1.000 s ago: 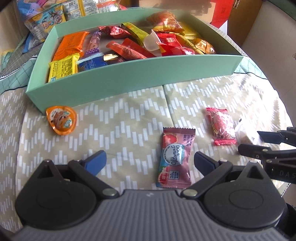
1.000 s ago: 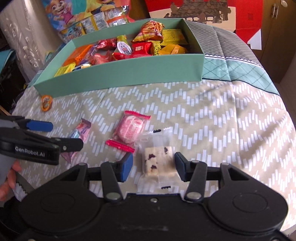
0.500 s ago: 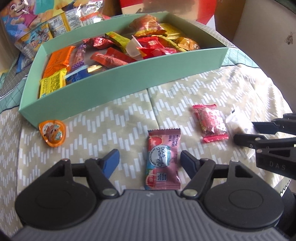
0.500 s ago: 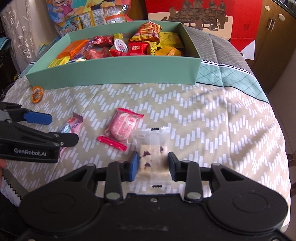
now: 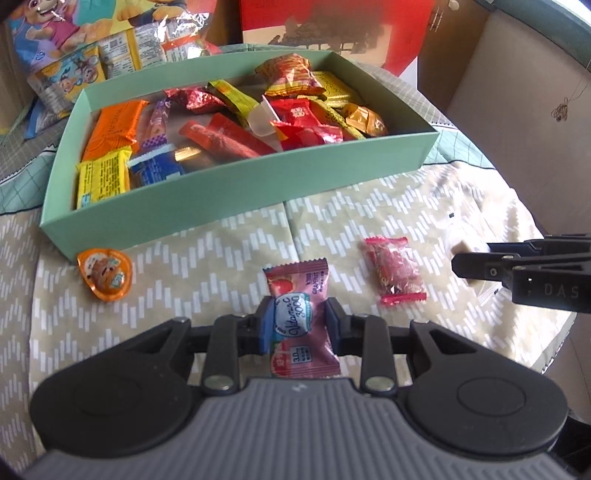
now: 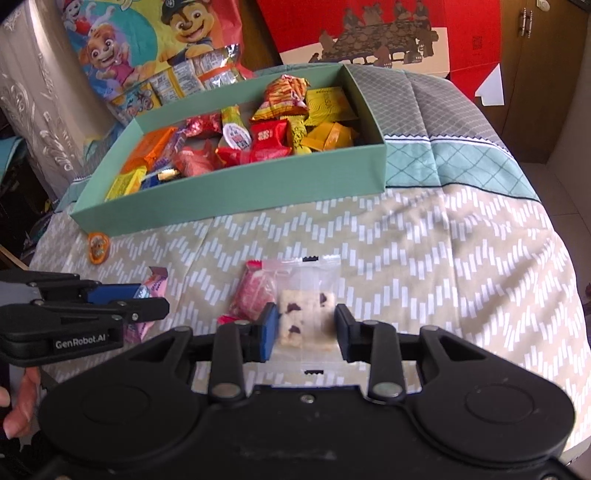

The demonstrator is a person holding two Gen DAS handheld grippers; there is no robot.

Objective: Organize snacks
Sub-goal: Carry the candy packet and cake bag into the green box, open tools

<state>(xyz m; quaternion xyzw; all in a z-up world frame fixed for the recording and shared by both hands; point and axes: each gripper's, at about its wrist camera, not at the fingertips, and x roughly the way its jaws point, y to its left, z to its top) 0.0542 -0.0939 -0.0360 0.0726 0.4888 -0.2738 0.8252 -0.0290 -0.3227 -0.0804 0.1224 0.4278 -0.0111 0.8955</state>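
My left gripper (image 5: 295,325) is shut on a pink Vitamin C candy packet (image 5: 299,295), held just above the patterned cloth. My right gripper (image 6: 306,325) is shut on a clear-wrapped nougat bar (image 6: 303,317), lifted a little. A pink-red wrapped candy (image 5: 395,271) lies on the cloth between the two grippers; it also shows in the right wrist view (image 6: 253,295). An orange jelly cup (image 5: 105,275) lies by the near left corner of the green box (image 5: 258,184). The box holds several mixed snacks.
Cartoon snack bags (image 6: 147,48) and small packets (image 5: 122,48) lie behind the box at the left. A red gift box (image 6: 388,33) stands behind it. The bed's edge drops off at the right (image 6: 561,280).
Both grippers closed on their snacks: the left on the pink packet, the right on the nougat bar. Both have lifted slightly and the views have pulled back from the cloth.
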